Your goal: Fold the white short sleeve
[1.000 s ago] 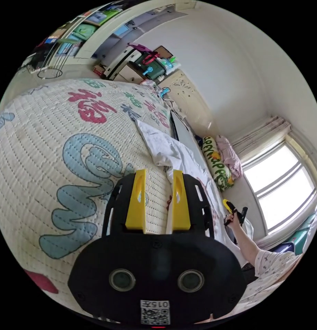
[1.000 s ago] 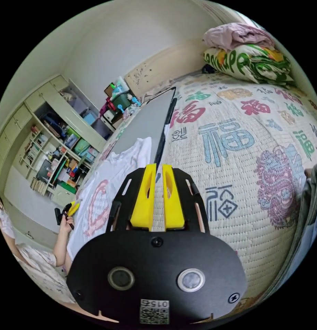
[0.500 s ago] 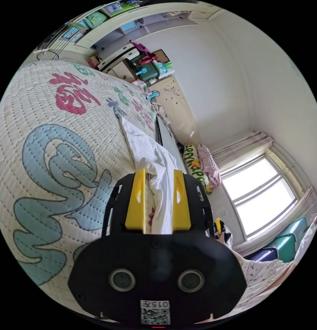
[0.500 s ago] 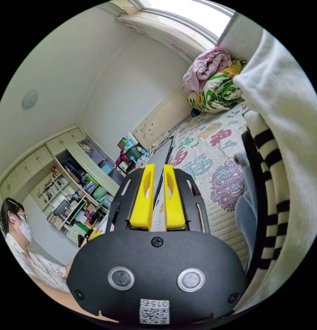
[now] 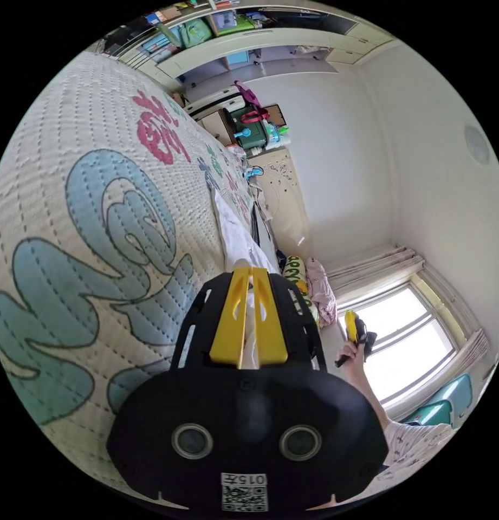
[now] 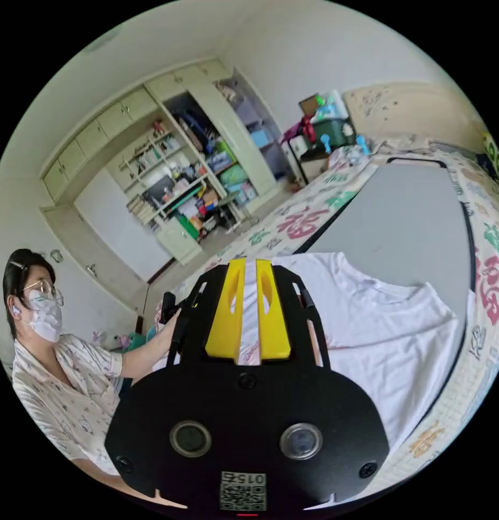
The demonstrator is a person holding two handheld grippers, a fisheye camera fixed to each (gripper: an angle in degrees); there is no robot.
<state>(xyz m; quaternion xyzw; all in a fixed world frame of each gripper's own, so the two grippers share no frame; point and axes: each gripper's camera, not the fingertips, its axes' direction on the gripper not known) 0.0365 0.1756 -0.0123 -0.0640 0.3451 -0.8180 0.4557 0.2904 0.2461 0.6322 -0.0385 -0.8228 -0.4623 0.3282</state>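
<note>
While the white short sleeve (image 6: 379,336) lies spread on a grey mat (image 6: 406,216) atop the patterned quilt (image 5: 97,216), its edge is pinched between the yellow jaws of the left gripper (image 5: 248,281), which are drawn nearly together with white cloth showing in the narrow gap. In the right gripper view, the right gripper (image 6: 247,271) is held above the shirt with its jaws close together, and nothing can be seen clamped in them. That gripper is also seen in the left gripper view, raised in a hand (image 5: 356,355) before the window (image 5: 406,346). Shelves (image 6: 179,189) crowded with things are seen along the far wall.
</note>
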